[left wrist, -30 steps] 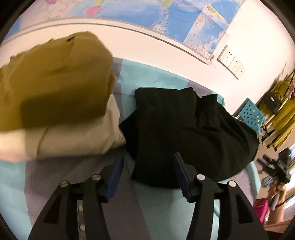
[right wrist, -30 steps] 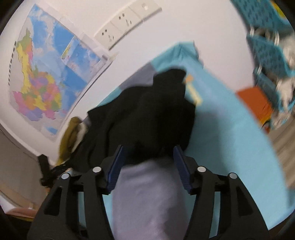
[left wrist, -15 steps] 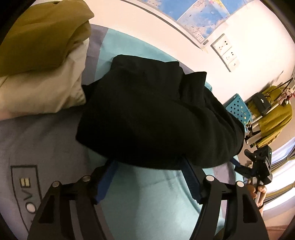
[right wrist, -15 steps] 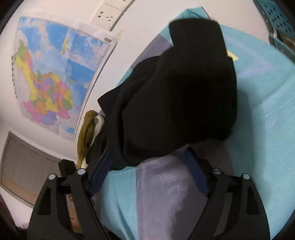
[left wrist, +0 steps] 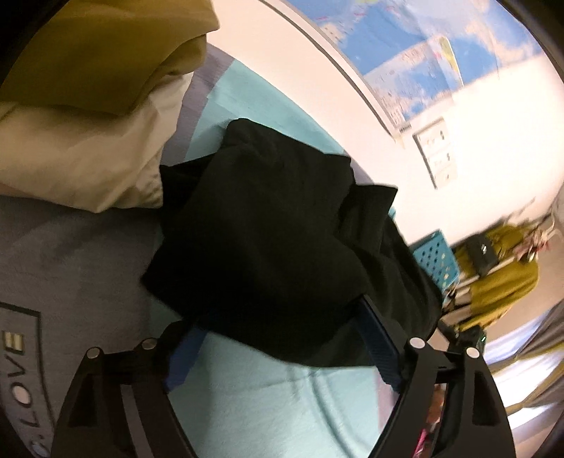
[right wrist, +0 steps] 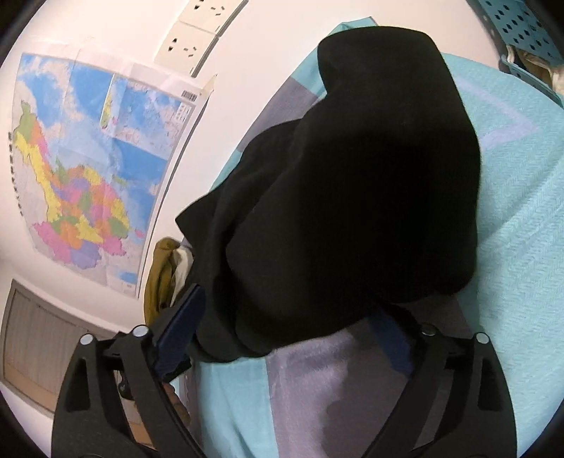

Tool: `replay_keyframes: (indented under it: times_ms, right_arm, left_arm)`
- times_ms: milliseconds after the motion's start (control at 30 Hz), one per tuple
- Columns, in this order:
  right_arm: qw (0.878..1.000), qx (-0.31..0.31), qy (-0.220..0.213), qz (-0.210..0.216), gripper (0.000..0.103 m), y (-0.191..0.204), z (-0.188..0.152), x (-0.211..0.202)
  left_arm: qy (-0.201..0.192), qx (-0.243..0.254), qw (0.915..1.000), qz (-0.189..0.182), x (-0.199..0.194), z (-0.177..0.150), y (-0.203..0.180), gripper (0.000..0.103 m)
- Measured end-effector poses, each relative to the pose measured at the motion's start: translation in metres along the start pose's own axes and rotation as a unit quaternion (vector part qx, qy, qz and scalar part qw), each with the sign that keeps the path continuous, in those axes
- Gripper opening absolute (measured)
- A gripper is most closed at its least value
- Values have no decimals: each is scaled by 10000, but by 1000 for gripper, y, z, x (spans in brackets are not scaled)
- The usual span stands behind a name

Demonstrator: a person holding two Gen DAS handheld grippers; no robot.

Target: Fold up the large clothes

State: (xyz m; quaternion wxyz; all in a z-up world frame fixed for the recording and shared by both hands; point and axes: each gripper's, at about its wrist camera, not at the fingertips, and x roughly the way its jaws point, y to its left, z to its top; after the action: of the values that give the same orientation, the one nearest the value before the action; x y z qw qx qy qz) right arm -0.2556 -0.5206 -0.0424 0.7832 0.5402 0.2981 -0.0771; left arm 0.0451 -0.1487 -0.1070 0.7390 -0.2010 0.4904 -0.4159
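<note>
A black garment [left wrist: 275, 246] lies bunched and folded on the teal and grey bed sheet [left wrist: 282, 405]. My left gripper [left wrist: 282, 338] sits at its near edge, jaws wide and still opening. The cloth's edge drapes over the blue fingertips [left wrist: 183, 352], and the pads do not press on it. In the right wrist view the same black garment [right wrist: 352, 193] fills the middle. My right gripper [right wrist: 285, 327] is at its other edge, jaws also opening wide, with the hem lying loose between the blue pads [right wrist: 179, 327].
A stack of folded clothes, olive [left wrist: 88, 70] on cream [left wrist: 81, 155], lies on the bed to the left of the black garment. A wall with a map [right wrist: 88, 158] and sockets [right wrist: 197, 31] borders the bed. A blue basket [left wrist: 435, 257] and hanging olive clothes [left wrist: 500, 274] stand beyond the bed.
Both grippers' jaws have spread wider and sunk closer to the black garment. Both views have rolled, and the garment now fills more of each.
</note>
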Motion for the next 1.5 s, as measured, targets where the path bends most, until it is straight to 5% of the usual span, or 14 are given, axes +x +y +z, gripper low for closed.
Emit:
replay_keyframes:
  times_ms: [300,433,533,667,800,867,933,1000,1133,1500]
  right_arm:
    - [9989,-107,-283,-360,95,16,6,27]
    - [9984,-20,-439,-357,95,16,9,31]
    - [9981,-122,-440,-424,92,17,9,34]
    - [9980,-153,-423,-442,84,14,13,36]
    - [9979,-92,-486,-406,81,12,16,37]
    - [9980,-123,-487,-393,70,11,18,38]
    - [9986,-130,-406,-328,40,5,21,42]
    - [9986,-259,-372,-261,29,5,24,42]
    - [9951,-870,-423,-223,23,30,35,31]
    - [9742,-1988,-1015,-316,22,93,146,-12]
  left_arm:
    - [7,600,9960,661,26,8,-34,85]
    - [-28,531,9955,784,27,13,-36,68]
    - [-5,592,9947,839,30,14,-35,67]
    - [151,634,9969,448,38,19,-37,96]
    - [102,979,9922,762,49,16,-49,95]
    - [32,1066,9892,1001,51,14,-54,80]
    - [35,1047,9868,1233,52,15,-55,65]
    - [108,1127,9839,1384,51,19,-60,50]
    - [30,1378,9794,1475,49,23,-83,34]
    - [-530,1921,9757,909,65,80,-178,31]
